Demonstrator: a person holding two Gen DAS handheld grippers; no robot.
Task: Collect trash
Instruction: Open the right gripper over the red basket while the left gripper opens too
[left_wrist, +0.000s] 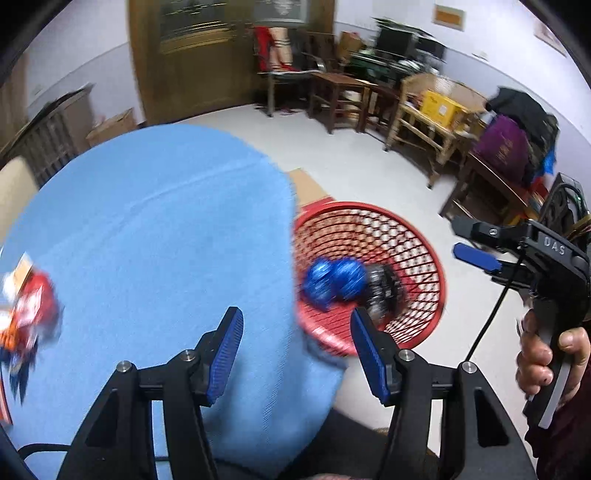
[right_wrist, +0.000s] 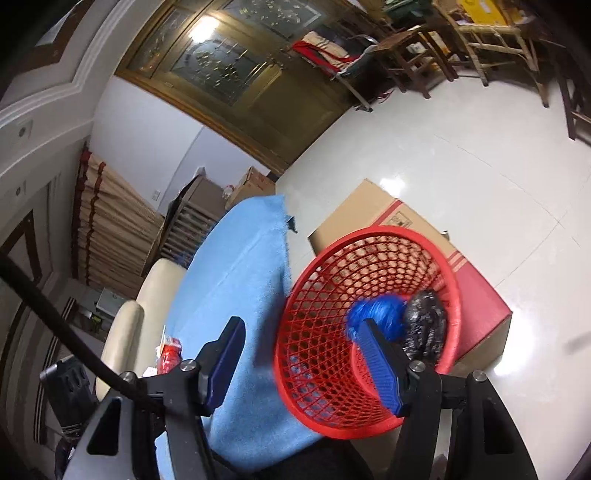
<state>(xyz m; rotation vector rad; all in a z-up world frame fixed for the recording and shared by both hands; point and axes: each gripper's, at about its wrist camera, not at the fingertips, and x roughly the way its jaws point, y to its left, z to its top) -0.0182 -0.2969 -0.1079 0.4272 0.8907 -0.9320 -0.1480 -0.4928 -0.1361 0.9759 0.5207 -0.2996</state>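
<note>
A red mesh basket (left_wrist: 417, 236) (right_wrist: 317, 387) stands beside the blue-covered table (left_wrist: 155, 236) (right_wrist: 240, 266). Inside it lie a crumpled blue wrapper (left_wrist: 332, 282) (right_wrist: 376, 314) and a dark crumpled wrapper (left_wrist: 382, 284) (right_wrist: 424, 321). A red and white snack wrapper (left_wrist: 29, 314) (right_wrist: 171, 354) lies on the table at the left. My left gripper (left_wrist: 295, 350) is open and empty over the table edge, next to the basket. My right gripper (right_wrist: 301, 362) is open and empty above the basket rim; it also shows in the left wrist view (left_wrist: 469, 243).
A cardboard box (right_wrist: 399, 221) sits on the floor behind the basket. A cream chair (right_wrist: 147, 302) stands at the table's left. Wooden chairs (left_wrist: 424, 110), a yellow box (left_wrist: 441, 105) and bags (left_wrist: 513, 144) line the far wall. White tiled floor (right_wrist: 480, 166) lies beyond.
</note>
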